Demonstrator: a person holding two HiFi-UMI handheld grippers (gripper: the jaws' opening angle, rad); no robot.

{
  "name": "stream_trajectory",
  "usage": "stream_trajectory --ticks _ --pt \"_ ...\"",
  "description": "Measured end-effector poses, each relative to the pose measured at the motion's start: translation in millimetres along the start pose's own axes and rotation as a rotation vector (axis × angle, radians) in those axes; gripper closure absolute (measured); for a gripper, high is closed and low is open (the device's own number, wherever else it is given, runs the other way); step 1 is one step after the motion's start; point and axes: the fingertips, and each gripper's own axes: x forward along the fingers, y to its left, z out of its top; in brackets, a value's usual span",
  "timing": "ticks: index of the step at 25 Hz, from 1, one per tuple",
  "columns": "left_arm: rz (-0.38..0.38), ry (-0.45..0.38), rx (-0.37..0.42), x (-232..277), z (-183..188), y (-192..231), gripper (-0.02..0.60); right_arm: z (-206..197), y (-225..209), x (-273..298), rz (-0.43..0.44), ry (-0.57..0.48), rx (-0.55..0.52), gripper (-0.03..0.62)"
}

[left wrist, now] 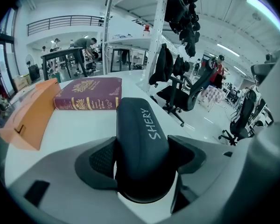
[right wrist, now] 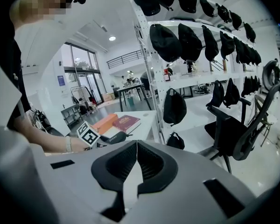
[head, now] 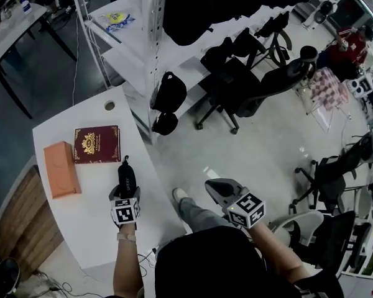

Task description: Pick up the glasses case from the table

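Black glasses case (left wrist: 141, 143), pinched at its near end by the left claw (left wrist: 142, 158) at the table's (head: 93, 228) right edge near the red book (left wrist: 88, 93), wants a firm squeeze and a straight, level lift, while the right claw (right wrist: 136, 164), pressed together and empty, hangs off to the right.

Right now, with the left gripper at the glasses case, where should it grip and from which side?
Across its narrow width, coming in along its length from the near end. The glasses case is a long rounded pod pointing toward the maroon book, so its long sides suit the pads best. The left gripper clamps the near end; nearer the middle would probably balance better.
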Motion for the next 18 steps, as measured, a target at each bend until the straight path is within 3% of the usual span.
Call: stream_trajectory --ticks 18 --pt "0.083 -0.157 -0.071 -112.2 12.2 2.5 0.233 25.4 50.2 24.3 0.182 -0.040 -0.088 0.565"
